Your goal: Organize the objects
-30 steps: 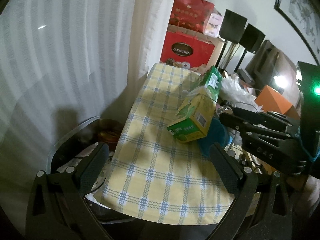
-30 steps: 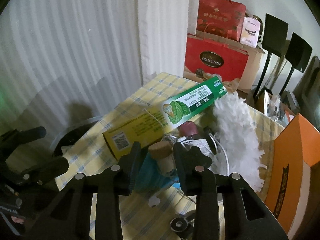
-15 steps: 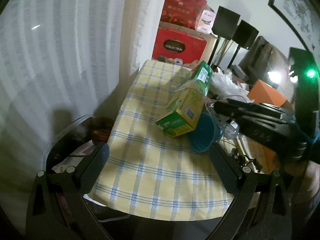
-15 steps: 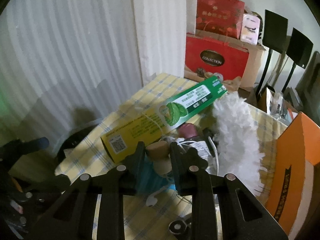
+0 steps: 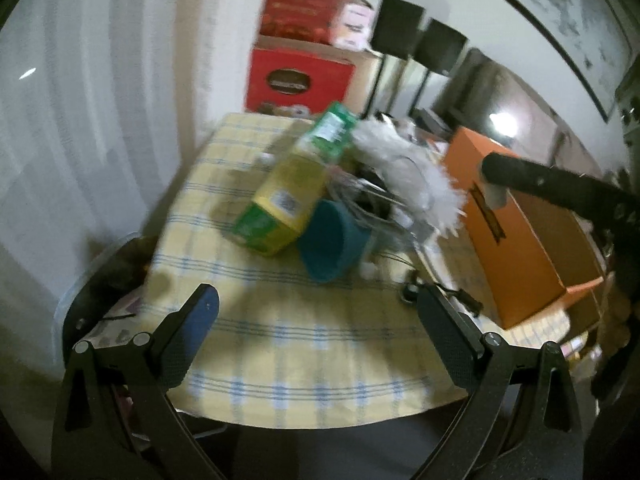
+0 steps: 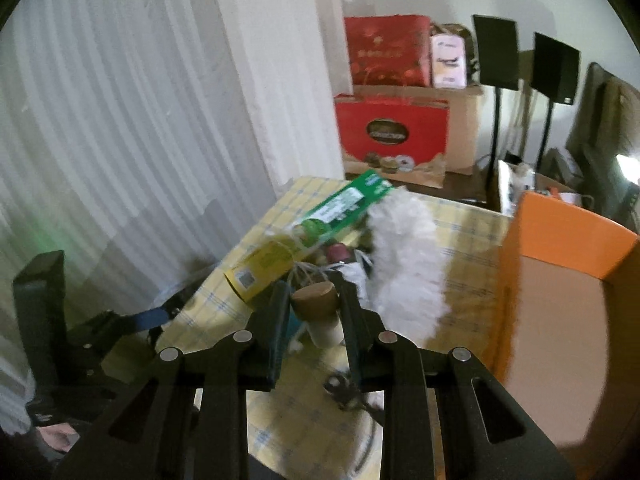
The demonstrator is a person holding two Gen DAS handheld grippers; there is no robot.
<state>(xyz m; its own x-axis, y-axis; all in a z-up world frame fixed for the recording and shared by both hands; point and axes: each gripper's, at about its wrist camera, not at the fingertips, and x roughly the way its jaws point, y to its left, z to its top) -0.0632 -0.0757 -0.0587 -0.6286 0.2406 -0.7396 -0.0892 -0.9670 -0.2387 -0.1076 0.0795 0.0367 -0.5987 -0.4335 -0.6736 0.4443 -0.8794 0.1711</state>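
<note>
Item: small corked bottle point(image 6: 318, 314); location: clamped between the fingers point(image 6: 280, 316) of the right gripper point(image 6: 314, 318), clear of the tabletop point(image 6: 468, 248), above the clutter at its middle; cork end toward the far side of the room, pale body running back toward the gripper's base; long axis thus roughly in line with the fingers, tipped slightly to the right in the right wrist view; in the left wrist view the same bottle point(image 5: 494, 196) hangs below the tip of the right gripper point(image 5: 496, 172), in front of the orange box point(image 5: 520, 240).

Relation governing the next move, as a judgement: the orange box point(image 6: 568, 264) stands just to the right of the held bottle, its open top facing the right wrist camera; a likely destination, though the task names none; the right hand is the nearer one by far, already carrying the item beside the box.

Left gripper point(image 5: 316, 332): fingers wide apart, nothing between them; low over the near edge of the tabletop point(image 5: 280, 344); the pile lies ahead of it.

Pile remaining, centre of tabletop: long yellow-green carton point(image 5: 292, 196) lying propped and tilted, long axis running away from both cameras; teal cup point(image 5: 330, 240) on its side under the carton's near end, mouth toward the left gripper; white fluffy duster point(image 5: 404, 172) beside the carton, touching it at the far end; thin cords among them, detail blurred.
</note>
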